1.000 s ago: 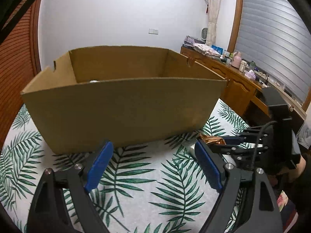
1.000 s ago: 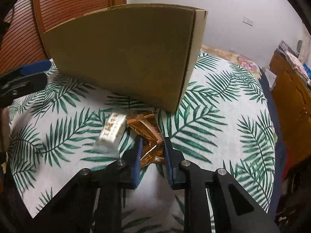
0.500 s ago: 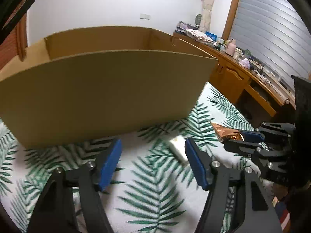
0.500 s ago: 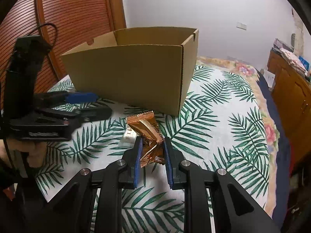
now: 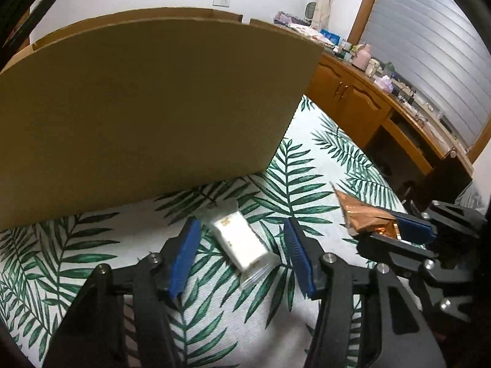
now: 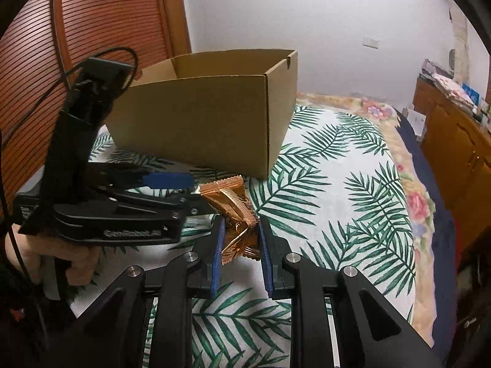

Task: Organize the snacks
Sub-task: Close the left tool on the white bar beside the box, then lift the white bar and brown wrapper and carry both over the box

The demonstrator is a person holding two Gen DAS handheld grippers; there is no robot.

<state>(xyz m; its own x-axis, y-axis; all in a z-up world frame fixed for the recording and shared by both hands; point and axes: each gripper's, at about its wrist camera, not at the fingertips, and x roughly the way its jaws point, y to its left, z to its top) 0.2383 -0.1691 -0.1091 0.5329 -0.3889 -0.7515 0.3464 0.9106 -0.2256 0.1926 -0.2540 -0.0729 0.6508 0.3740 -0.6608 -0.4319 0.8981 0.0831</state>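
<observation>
The right tool point(image 6: 238, 239) is clenched on a copper snack packet point(image 6: 234, 211), while the left tool point(image 5: 242, 239) hangs released around a white snack bar point(image 5: 242, 242) beside the cardboard box point(image 5: 147, 113).

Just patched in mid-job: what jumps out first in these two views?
The big open cardboard box dominates, standing on the palm-leaf cloth. The right gripper is clamped on a copper foil snack, held above the cloth. The open left gripper straddles a white packet lying before the box.

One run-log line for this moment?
left gripper: open, around white snack | right gripper: holds copper packet | box: beyond
</observation>
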